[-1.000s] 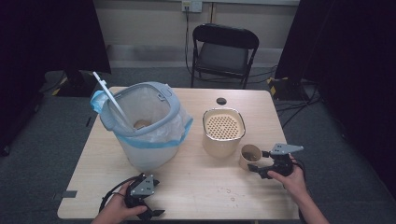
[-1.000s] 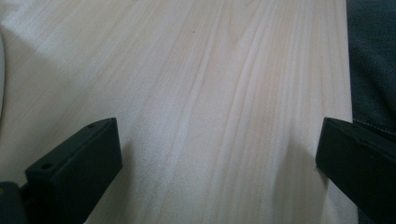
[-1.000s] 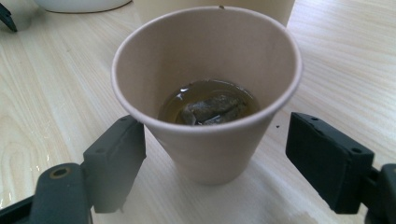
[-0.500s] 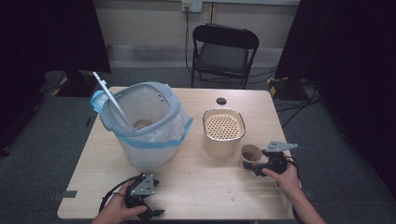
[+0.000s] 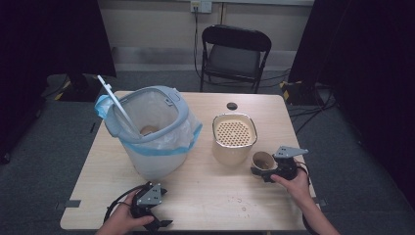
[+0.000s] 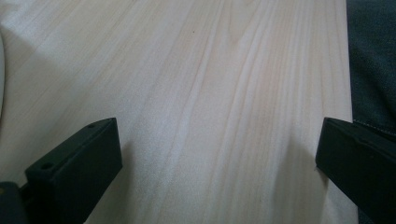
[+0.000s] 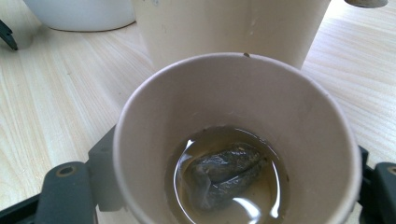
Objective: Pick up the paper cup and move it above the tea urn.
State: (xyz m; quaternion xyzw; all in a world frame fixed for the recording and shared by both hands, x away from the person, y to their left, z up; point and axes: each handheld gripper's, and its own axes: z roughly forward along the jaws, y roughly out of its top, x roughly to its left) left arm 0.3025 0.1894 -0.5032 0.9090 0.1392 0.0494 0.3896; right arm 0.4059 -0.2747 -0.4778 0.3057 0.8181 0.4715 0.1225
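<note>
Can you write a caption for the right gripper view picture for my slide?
The right gripper closes its jaws around a paper cup holding a wet tea bag in a little liquid, on a wooden table.

A person's right gripper [image 5: 266,172] closes around a paper cup [image 5: 263,161] at the lower right of the wooden table [image 5: 205,196] — its jaws have just been closing, the cup between them — just beside a cream strainer pot [image 5: 234,138]. At lower left, the left gripper [image 5: 147,203] rests near the table's front edge, below a white bin [image 5: 151,129] lined with a blue-edged bag; a black folding chair [image 5: 235,54] stands at top centre.
</note>
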